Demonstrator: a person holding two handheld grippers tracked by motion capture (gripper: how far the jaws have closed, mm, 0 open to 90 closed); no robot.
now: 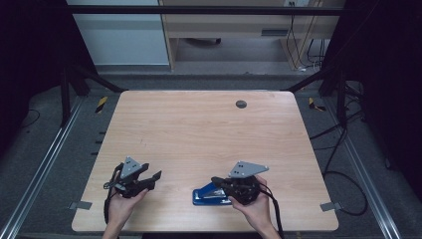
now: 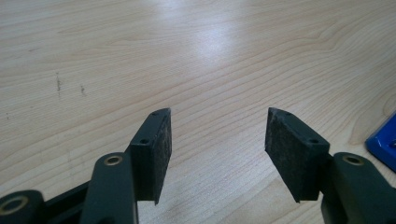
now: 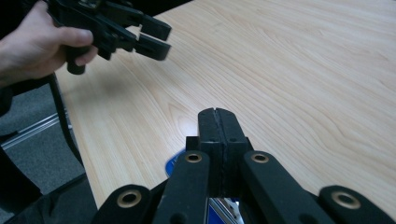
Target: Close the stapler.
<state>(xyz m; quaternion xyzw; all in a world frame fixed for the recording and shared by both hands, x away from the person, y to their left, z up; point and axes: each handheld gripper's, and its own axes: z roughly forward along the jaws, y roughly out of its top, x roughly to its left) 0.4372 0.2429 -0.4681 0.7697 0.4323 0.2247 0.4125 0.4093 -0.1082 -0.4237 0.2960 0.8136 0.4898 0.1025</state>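
A blue, stapler-like object (image 1: pixel 206 196) lies flat near the front edge of the wooden table (image 1: pixel 199 129). My right gripper (image 1: pixel 215 180) hovers right over it, jaws pressed together with nothing between them; in the right gripper view the shut tips (image 3: pixel 218 112) hide most of the blue object (image 3: pixel 172 166). My left gripper (image 1: pixel 155 179) is held at the front left, apart from the object, jaws open and empty. In the left gripper view its pads (image 2: pixel 217 123) frame bare wood, and a corner of the blue object (image 2: pixel 385 144) shows at the right edge. The left gripper (image 3: pixel 156 39) also appears far off.
A small grey round cap (image 1: pixel 241 104) sits in the tabletop near the far edge. Metal frame rails (image 1: pixel 45 164) run along both sides of the table, with cables (image 1: pixel 343 174) on the floor at the right. A wooden cabinet (image 1: pixel 234 25) stands behind.
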